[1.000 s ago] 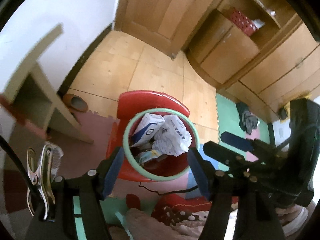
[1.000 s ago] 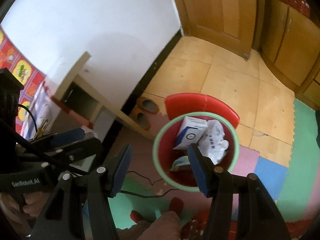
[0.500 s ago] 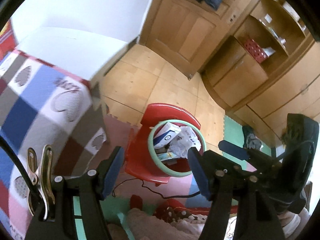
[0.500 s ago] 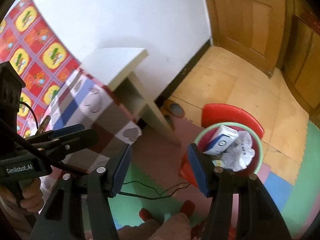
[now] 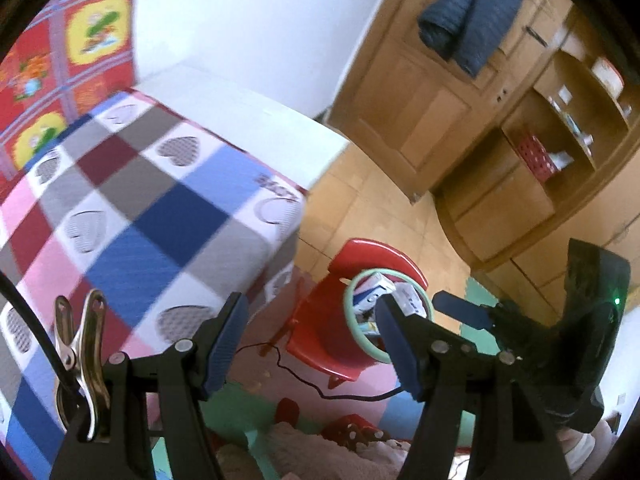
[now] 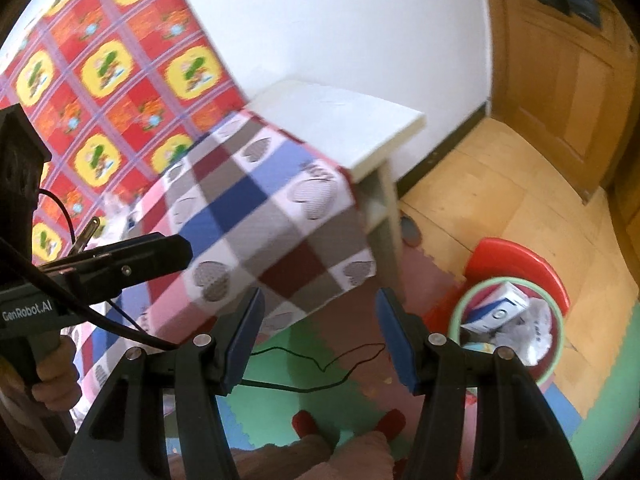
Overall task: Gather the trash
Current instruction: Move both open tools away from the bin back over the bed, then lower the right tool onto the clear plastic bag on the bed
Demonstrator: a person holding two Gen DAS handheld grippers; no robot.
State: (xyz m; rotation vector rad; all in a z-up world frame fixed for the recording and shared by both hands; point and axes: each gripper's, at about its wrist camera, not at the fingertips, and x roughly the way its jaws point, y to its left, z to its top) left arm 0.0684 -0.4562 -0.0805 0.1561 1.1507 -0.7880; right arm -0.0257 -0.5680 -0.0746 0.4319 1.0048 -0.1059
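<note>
Trash bin (image 6: 507, 334): red with a pale green rim, on the floor beside a red stool (image 6: 516, 258), lower right in the right wrist view; already holds a blue-and-white carton (image 6: 494, 310) and crumpled white paper (image 6: 534, 330); looks fairly full. In the left wrist view the bin (image 5: 358, 332) sits partly behind the right-side finger of the left hand-held gripper (image 5: 306, 346).

Left hand-held gripper: jaws apart, nothing between them. Right hand-held gripper (image 6: 320, 340): jaws apart too, empty; both angled down over the foam floor mat (image 6: 304, 408).

Outward: checked cloth (image 6: 276, 216) with heart prints covers the counter (image 6: 340, 120) to the left of the bin; a pale, blurred item (image 6: 118, 216) lies near the far left edge of the cloth in the right wrist view, partly behind the other tool, cannot tell what it is; thin black cable (image 6: 320, 360) runs across the mat.

Step in hand, as a judgement: looking for the next piece of trash, likely on the counter. Doing it well: confirm the item before committing; come at it from above with jaws wide; close on the bulk of it, not on the cloth; avoid snagging the cable; drop centred over the bin since it is nearly full.
</note>
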